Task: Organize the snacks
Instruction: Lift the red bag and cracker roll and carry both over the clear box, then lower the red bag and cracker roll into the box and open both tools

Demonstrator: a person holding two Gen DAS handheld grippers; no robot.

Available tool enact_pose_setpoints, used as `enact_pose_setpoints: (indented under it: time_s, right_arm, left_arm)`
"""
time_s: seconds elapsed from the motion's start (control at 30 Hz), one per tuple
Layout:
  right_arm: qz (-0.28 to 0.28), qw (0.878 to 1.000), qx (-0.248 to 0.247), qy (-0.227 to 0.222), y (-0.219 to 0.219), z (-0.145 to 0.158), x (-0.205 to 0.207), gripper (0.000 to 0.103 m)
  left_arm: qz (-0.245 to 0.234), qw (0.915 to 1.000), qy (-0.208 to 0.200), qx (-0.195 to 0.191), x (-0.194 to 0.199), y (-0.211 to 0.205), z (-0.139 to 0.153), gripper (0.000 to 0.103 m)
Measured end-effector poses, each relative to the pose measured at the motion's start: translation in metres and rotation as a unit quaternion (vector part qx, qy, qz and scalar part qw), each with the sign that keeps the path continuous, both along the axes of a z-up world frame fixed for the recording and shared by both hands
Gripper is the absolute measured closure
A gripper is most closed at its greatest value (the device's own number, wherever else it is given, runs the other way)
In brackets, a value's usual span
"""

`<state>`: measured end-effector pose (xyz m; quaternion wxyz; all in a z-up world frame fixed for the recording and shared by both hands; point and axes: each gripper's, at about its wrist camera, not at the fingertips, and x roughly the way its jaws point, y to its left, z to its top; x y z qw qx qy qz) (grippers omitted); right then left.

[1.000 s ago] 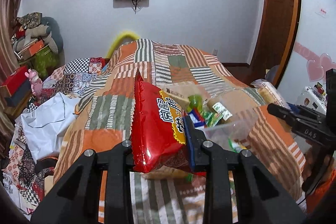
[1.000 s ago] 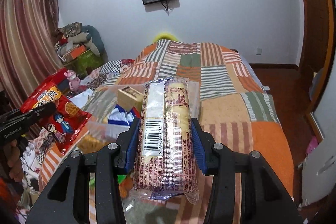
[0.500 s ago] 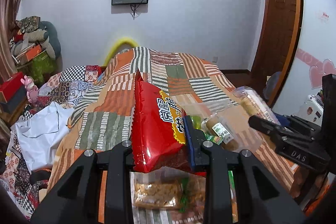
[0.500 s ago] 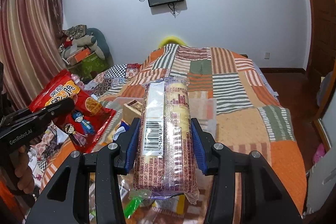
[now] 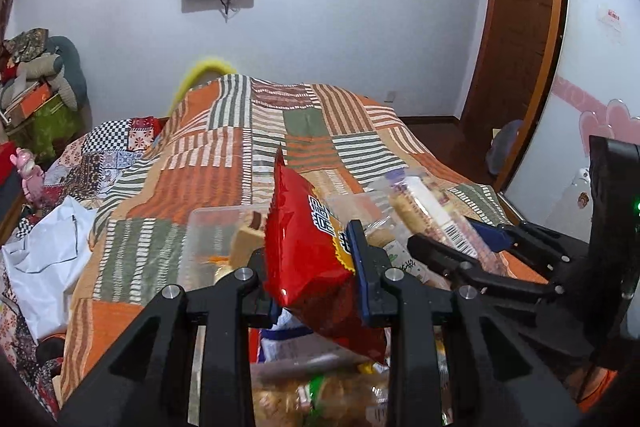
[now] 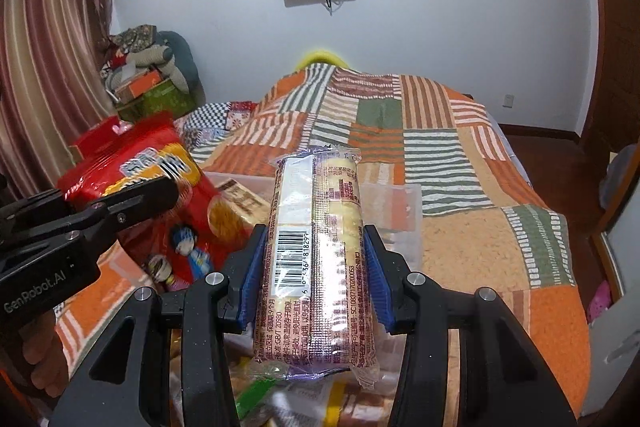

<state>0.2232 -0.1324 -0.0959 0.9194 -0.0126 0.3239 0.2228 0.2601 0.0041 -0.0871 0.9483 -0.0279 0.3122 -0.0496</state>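
The left gripper (image 5: 316, 263) is clenched on a red snack bag (image 5: 316, 247), its blue pads pressing the bag's lower half so the sealed top edge stands upright above the fingers. The right gripper (image 6: 312, 267) is likewise clamped — on a clear-wrapped biscuit pack (image 6: 316, 251), gripped across its middle with the barcode facing the camera and both ends free.

Both packets hang in the air over a clear plastic bin (image 5: 208, 239) that sits on the striped patchwork bedspread (image 6: 460, 155). More wrapped snacks lie in a loose, blurred heap beneath the grippers. In the left wrist view the biscuit pack (image 5: 436, 223) shows just to the right of the red bag, the two near each other but apart.

The red bag looks light and air-puffed, its glossy film likely slippery; a pinch low on the body, as now, probably crushes the contents less than one at the centre, though the bag may swivel if swung. The biscuit pack looks stiffer and a little heavier, a stacked column that holds its shape — yet the biscuits are brittle, so a mid-length hold with modest pressure seems safest. Which bin section each belongs in cannot be told.
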Motion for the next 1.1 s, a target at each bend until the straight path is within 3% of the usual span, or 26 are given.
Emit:
enact_pose_setpoints:
  time_s: [0.37,0.63,0.9,1.1]
  right_arm:
    - [-0.007,1.0,-0.014,0.012,0.002,-0.006,0.011,0.06]
    - [-0.004,0.999,-0.03,0.026,0.009,-0.014,0.019,0.06]
    - [-0.009,0.999,-0.038,0.029,0.006,-0.012,0.02,0.06]
    - [-0.004,0.999,-0.035,0.032,0.005,-0.008,0.017,0.06]
  left_arm:
    - [-0.003,0.9998,0.018,0.012,0.022,-0.008,-0.016,0.076]
    - [0.001,0.9978,0.067,-0.004,0.037,-0.002,-0.035,0.075]
    - [0.002,0.9969,0.079,-0.001,0.032,-0.003,-0.042,0.055]
    - [0.0,0.9968,0.08,0.003,0.023,-0.002,-0.038,0.049]
